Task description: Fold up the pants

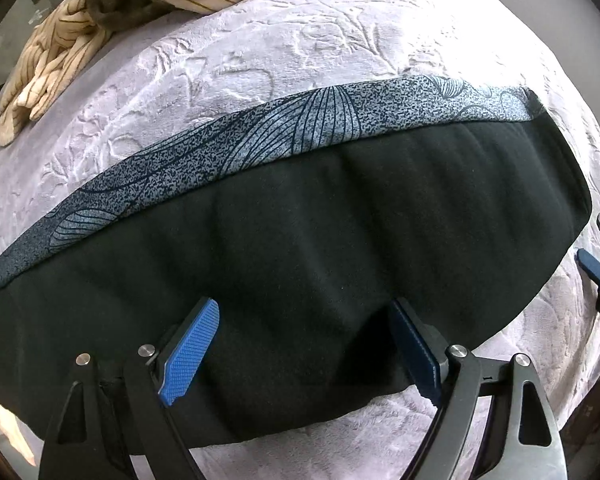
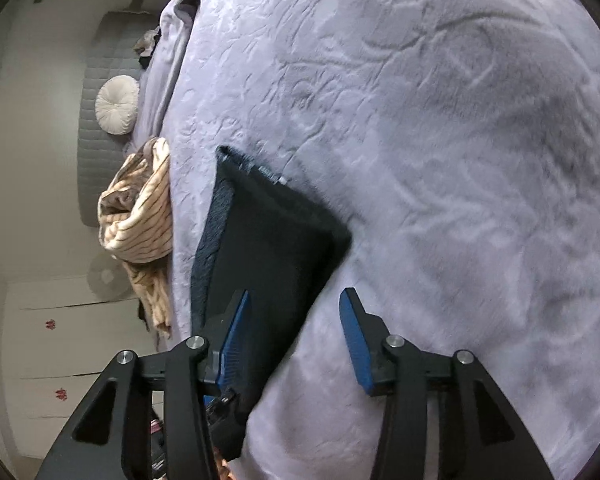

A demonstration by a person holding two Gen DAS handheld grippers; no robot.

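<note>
Dark folded pants (image 1: 300,232) lie flat across the lilac bedspread (image 1: 260,52), with a blue-grey patterned band (image 1: 300,128) along their far edge. My left gripper (image 1: 303,304) points down over the near part of the pants, its blue fingers (image 1: 192,344) wide apart and open on the cloth. At the right end of the pants my right gripper (image 2: 295,294) stands open. One finger is over the pants (image 2: 276,232), the other over the bedspread (image 2: 440,160), and the pants' edge runs between them. A right gripper fingertip (image 1: 596,268) shows at the frame's right edge.
A crumpled beige striped cloth (image 1: 60,48) (image 2: 140,220) lies at the bed's far edge beyond the pants. A round white cushion (image 2: 117,105) leans on a grey quilted headboard (image 2: 94,160). A wide stretch of bedspread spreads right of the pants.
</note>
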